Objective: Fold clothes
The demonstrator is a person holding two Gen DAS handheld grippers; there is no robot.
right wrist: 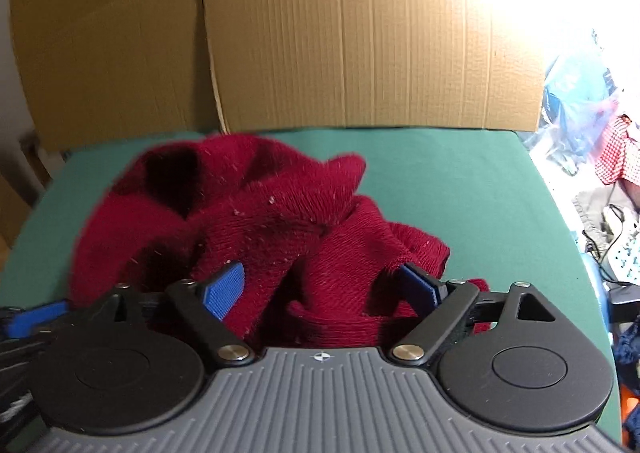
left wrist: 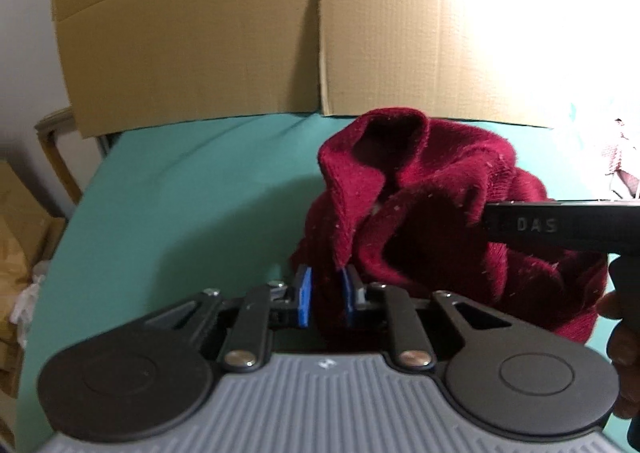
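While the dark red knitted garment (left wrist: 420, 213) lay crumpled in a heap on the green tabletop (left wrist: 192, 205), nowhere near flat, the fold itself had not begun. The left tool (left wrist: 325, 299) had its blue pads nearly together, and a hanging edge of the knit ran down between them, so it appeared pinched on that edge. The right tool (right wrist: 320, 289) stood spread wide, its pads (right wrist: 224, 287) on either side of a bunched fold at the garment's near side, gripping nothing. To do this step well, I judged that the right tool should close on a single edge or corner rather than on a thick bunch, well apart from the left tool's hold, so that the two could lift and draw the knit out flat before any fold was laid; a grip through several layers would likely carry the tangle along. The fuzzy knit looked soft and prone to cling to itself. Behind the garment a flattened cardboard sheet (right wrist: 360, 45) stood upright along the tabletop's far edge, limiting room to spread that way. To the garment's right, beyond the tabletop, lay a clutter of plastic bags and other cloth (right wrist: 612, 157), washed out by strong light.
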